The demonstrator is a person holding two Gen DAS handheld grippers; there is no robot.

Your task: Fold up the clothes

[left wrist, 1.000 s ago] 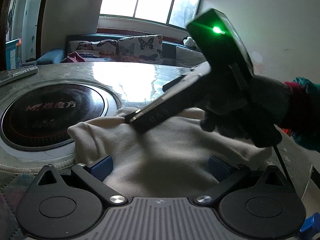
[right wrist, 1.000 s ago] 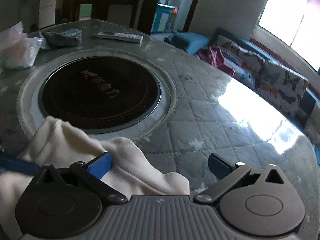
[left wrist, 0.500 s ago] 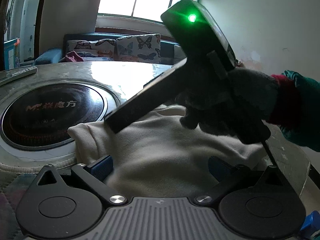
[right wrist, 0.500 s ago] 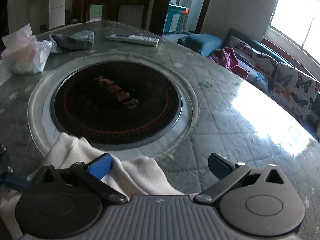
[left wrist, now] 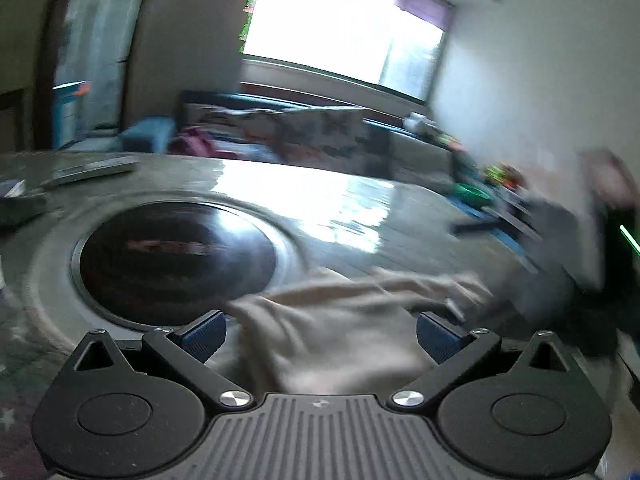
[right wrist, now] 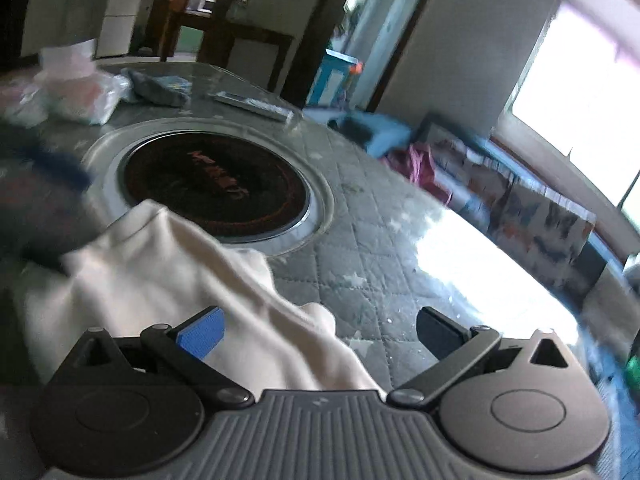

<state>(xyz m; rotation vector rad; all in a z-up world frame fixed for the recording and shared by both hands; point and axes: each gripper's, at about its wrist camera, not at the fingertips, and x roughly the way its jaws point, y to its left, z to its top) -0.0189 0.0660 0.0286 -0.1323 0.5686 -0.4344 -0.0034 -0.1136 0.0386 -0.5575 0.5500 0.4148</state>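
A cream garment lies bunched on the table, just beside the round black hob — its edge touches the hob's rim. The left gripper and right gripper both gape wide over the cloth, gripping nothing. A remote lies beyond the hob — both views are blurred.

The left gripper has its two blue-tipped fingers spread wide apart. The right gripper is spread wide too. In the left wrist view, the right gripper shows only as a dark blur at the right edge.
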